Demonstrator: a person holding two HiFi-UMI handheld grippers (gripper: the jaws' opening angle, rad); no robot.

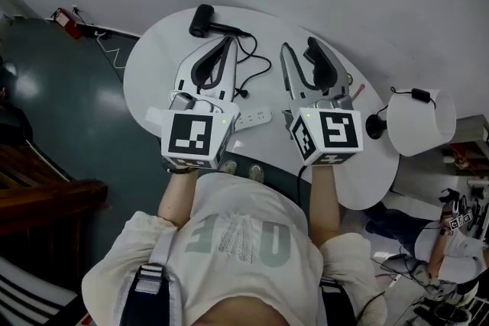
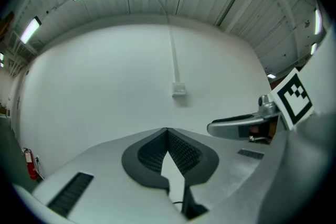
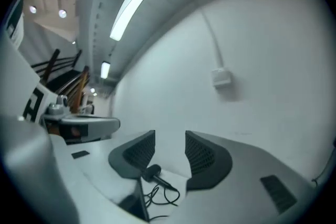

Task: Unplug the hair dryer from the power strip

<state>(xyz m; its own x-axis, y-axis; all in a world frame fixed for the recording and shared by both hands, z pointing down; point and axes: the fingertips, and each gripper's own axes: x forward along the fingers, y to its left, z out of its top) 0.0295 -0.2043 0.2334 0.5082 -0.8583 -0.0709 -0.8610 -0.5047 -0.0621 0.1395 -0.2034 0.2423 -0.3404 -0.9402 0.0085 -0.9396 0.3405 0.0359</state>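
Note:
In the head view the black hair dryer [image 1: 203, 19] lies at the far side of the round white table [image 1: 153, 65]. Its cord [image 1: 256, 71] winds back to a small plug [image 1: 241, 93], which seems to lie just clear of the white power strip [image 1: 254, 118]. My left gripper [image 1: 226, 43] is held above the table, shut on nothing, its pads meeting [image 2: 167, 131]. My right gripper [image 1: 299, 46] hovers beside it, open and empty. Through its gap [image 3: 170, 140] the hair dryer [image 3: 152, 172] and cord [image 3: 166, 194] show far below.
A lamp with a white shade [image 1: 419, 120] and black base [image 1: 374, 126] stands at the table's right edge. A red fire extinguisher [image 1: 64, 20] sits on the floor at the left. Both gripper views face a white wall with a small wall box [image 2: 179, 89].

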